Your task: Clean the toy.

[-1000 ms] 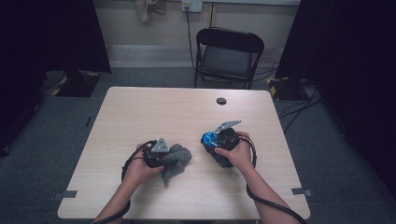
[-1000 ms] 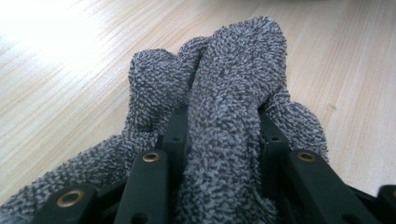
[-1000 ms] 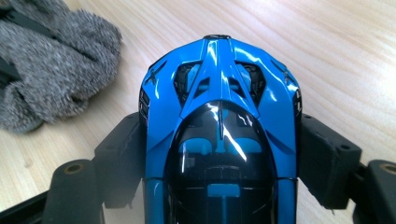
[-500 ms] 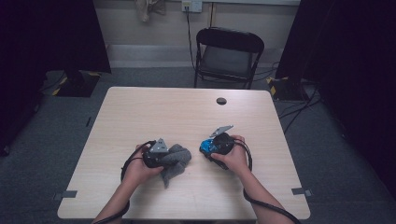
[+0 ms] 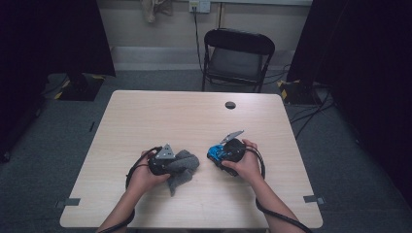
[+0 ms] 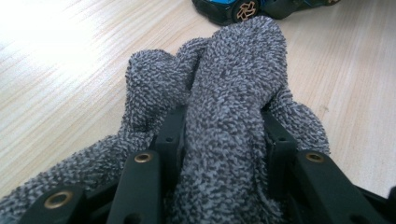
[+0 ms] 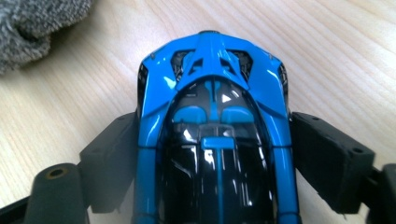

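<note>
The right gripper view is looking down on a blue toy car (image 7: 212,135) with a black glossy roof, sitting on the wooden table (image 7: 341,60) between the two black jaws of the right gripper (image 7: 212,154). Those jaws have just been opening: the pad on one side is lying along the car's flank, the other is standing just beside it with a sliver of gap, so the car is resting between them rather than being squeezed. A corner of grey cloth (image 7: 32,23) is showing at the top left of that view.

In the left gripper view the left gripper (image 6: 224,126) is pinching a thick fold of the same grey cloth (image 6: 233,102); its jaws have just been easing apart a little, yet the pads are pressing into the fabric on both sides. The rest of the cloth is bunching on the table, and the car (image 6: 233,9) is lying just beyond it.

From the high view, the cloth (image 5: 182,165) and car (image 5: 218,153) are sitting near each other toward the near edge of the table (image 5: 170,111), each hand (image 5: 145,177) holding its own gripper. A black folding chair (image 5: 238,56) is standing behind the table.
</note>
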`<state>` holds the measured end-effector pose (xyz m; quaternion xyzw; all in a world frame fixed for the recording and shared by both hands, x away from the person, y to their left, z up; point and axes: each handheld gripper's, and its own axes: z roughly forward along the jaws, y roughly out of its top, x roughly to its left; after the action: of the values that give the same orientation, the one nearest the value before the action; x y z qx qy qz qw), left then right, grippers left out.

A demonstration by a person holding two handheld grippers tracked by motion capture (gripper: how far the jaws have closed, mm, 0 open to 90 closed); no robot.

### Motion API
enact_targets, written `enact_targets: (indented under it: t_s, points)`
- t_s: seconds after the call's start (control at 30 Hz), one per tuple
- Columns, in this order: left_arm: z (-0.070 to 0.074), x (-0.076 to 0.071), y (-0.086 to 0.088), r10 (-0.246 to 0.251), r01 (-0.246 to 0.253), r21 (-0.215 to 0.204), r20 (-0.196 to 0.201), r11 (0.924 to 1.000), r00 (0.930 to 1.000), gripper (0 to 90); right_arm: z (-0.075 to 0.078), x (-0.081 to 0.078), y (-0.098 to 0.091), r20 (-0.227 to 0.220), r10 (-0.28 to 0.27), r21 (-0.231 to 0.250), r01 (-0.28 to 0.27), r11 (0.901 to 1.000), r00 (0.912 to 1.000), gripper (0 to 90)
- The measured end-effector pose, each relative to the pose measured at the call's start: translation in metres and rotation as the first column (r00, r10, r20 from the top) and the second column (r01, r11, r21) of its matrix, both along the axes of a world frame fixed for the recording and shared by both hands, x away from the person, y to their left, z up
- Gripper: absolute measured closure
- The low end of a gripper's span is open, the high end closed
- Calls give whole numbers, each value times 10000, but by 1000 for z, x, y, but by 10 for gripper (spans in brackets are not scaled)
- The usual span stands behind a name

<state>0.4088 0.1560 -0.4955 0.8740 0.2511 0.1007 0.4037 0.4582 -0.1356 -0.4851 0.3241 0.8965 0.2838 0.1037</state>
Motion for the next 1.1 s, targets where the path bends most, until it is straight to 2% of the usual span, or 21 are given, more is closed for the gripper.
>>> enact_targets:
  t_s: [0.07, 0.2, 0.27, 0.4, 0.8, 0.97, 1.1]
  points:
    - [0, 0, 0, -1, 1, 4, -1, 10000, 10000, 594, 0, -3, -1, -53, 3, -44, -3, 10000, 10000, 187]
    - [0, 0, 0, 4, -4, 53, 19, 10000, 10000, 593, -2, -5, -4, 90, -18, 175, 16, 9998, 10000, 177]
    - [0, 0, 0, 6, -6, 34, 41, 10000, 10000, 593, 1, -5, -4, 54, -52, 126, 51, 9999, 10000, 256]
    - [0, -1, 0, 20, -20, 47, 50, 10000, 10000, 593, 2, -5, -2, -114, -245, -21, 245, 9997, 9996, 258]
    - [2, 0, 1, 116, -116, -60, 60, 9999, 9999, 616, 5, -4, -1, -152, -496, -153, 494, 9987, 9987, 262]
    - [3, 1, 2, 199, -198, -77, 96, 9998, 9998, 626, 11, -5, -4, -65, -538, -72, 538, 9985, 9985, 265]
    - [5, 0, 3, 271, -269, -180, 88, 9995, 9996, 644, 19, -4, -5, -65, -352, -116, 352, 9993, 9994, 270]
